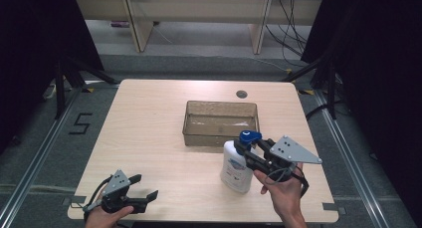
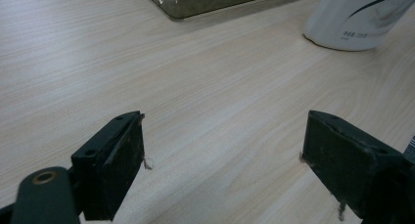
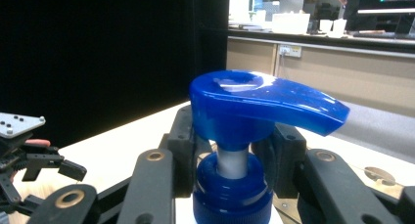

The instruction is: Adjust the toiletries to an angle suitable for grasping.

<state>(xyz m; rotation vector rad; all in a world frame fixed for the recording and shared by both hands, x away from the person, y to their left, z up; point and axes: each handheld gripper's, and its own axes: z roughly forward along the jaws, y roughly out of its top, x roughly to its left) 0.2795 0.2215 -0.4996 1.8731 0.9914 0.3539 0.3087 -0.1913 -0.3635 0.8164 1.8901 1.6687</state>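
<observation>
Right gripper [image 1: 247,151] clamps the neck of the white pump bottle [image 1: 236,169] just in front of the clear bin [image 1: 220,122], while left gripper [image 1: 144,189] gapes empty, well apart from it

**Where the three cameras look**

The high view looks forward and down over the whole table [image 1: 149,138]. The left gripper view skims low across the tabletop toward the bottle [image 2: 362,18]. The right gripper view sits close behind the bottle's pump, facing the room. All three share the bottle.
</observation>
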